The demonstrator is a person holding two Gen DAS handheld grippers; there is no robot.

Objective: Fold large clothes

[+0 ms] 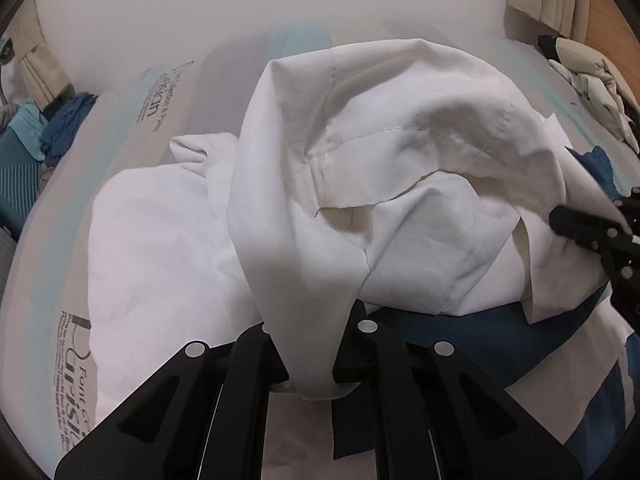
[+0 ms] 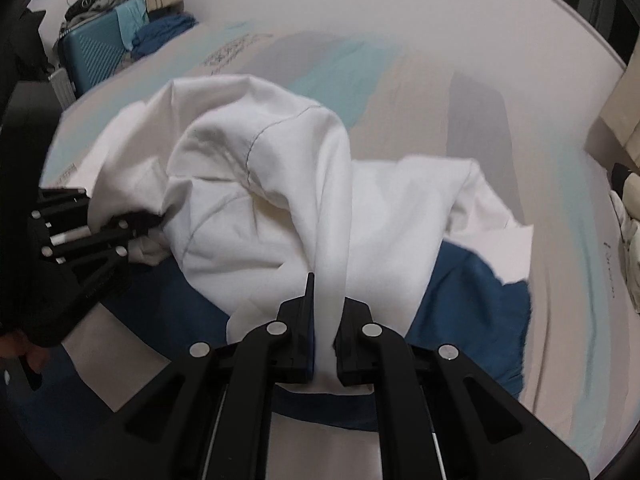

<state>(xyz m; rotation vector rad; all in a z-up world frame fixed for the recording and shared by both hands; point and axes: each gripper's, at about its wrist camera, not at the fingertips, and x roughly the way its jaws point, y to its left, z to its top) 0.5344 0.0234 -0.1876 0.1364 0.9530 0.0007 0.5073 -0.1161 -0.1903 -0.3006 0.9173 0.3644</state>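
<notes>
A large white garment [image 1: 360, 184] lies bunched on a printed bedsheet, with seams and a collar-like edge showing. My left gripper [image 1: 310, 344] is shut on a strip of its cloth that runs up between the jaws. My right gripper [image 2: 326, 316] is shut on another strip of the same white garment [image 2: 256, 208]. Each gripper shows in the other's view: the right gripper [image 1: 568, 220] at the right edge, the left gripper [image 2: 148, 220] at the left edge, both against the cloth. Dark blue fabric [image 2: 472, 304] lies under the white garment.
The bedsheet [image 1: 132, 128] is pale with grey and teal bands and printed lettering. A teal suitcase [image 2: 92, 56] and blue clothes [image 2: 160, 32] sit beyond the bed's far left corner. More clothes [image 1: 596, 84] are piled at the right. A gloved hand [image 2: 24, 344] holds the left gripper.
</notes>
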